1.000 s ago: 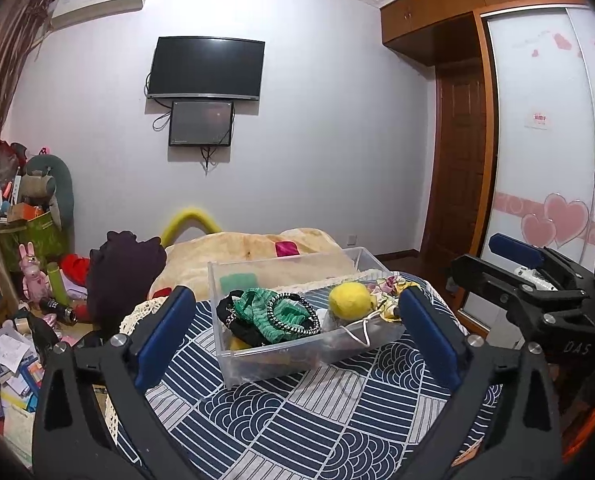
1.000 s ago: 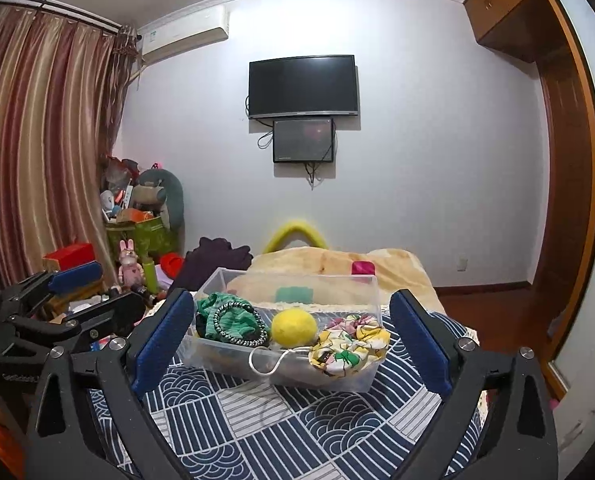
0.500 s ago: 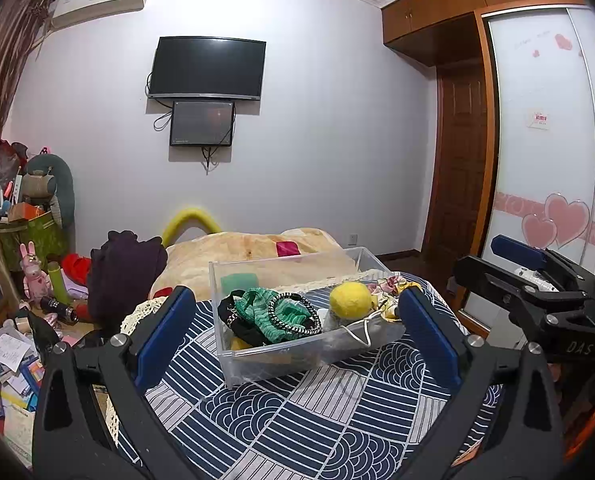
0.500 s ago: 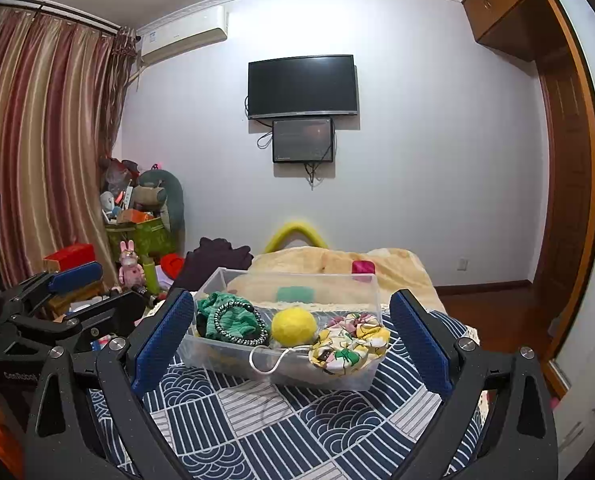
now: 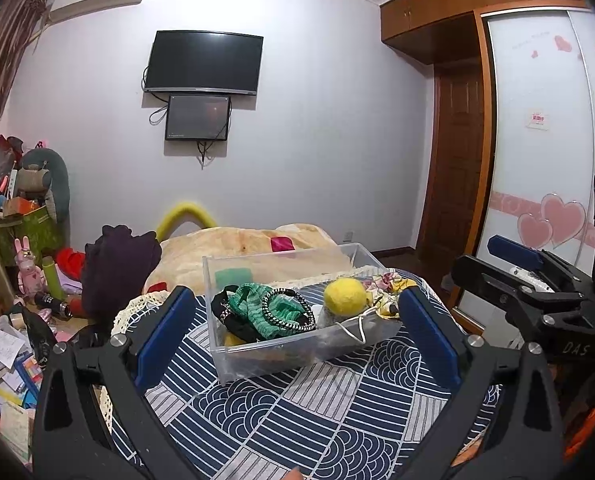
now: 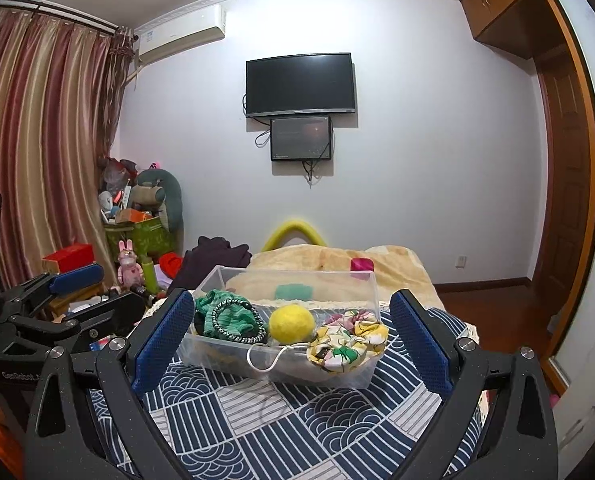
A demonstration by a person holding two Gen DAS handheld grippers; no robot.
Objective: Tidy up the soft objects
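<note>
A clear plastic bin (image 5: 257, 356) (image 6: 225, 356) stands on a navy patterned cloth (image 5: 297, 412) (image 6: 297, 420). In it lie a green knit bundle with a black-and-white cord (image 5: 271, 310) (image 6: 227, 316), a yellow fuzzy ball (image 5: 344, 296) (image 6: 291, 321), a white string (image 6: 263, 356) and a yellow floral scrunchie (image 6: 347, 346) (image 5: 387, 292) draped over the rim. My left gripper (image 5: 297, 330) is open and empty, in front of the bin. My right gripper (image 6: 289, 336) is open and empty, also in front of it. Each gripper shows at the edge of the other's view.
A bed with a beige blanket (image 5: 241, 244) and a pink item (image 5: 282, 244) lies behind the bin. Dark clothes (image 5: 117, 264), toys and papers clutter the floor at left (image 5: 9, 344). A wardrobe (image 5: 537, 160) and door stand at right.
</note>
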